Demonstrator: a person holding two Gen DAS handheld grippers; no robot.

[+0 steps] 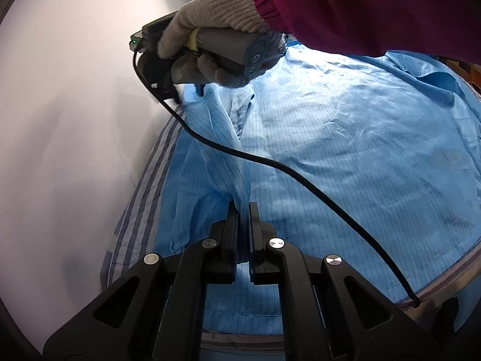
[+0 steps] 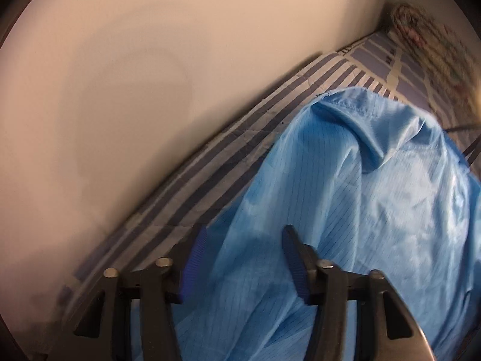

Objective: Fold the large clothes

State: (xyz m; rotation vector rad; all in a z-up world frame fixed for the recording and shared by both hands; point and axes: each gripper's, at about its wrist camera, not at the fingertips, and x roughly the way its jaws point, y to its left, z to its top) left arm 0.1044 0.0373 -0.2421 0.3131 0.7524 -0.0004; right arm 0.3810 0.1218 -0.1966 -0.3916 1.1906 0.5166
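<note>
A large light-blue garment with thin dark pinstripes lies spread on a striped bed sheet. My left gripper is shut on a raised fold of the garment, which runs up as a ridge towards the other hand. In the left wrist view a gloved hand with a magenta sleeve holds the right gripper above the far edge of the garment. In the right wrist view the right gripper is open, its blue pads on either side of the blue garment.
A plain pale wall runs along the bed's far side, seen also in the right wrist view. A black cable hangs from the right gripper across the garment. A patterned pillow or blanket lies at the bed's end.
</note>
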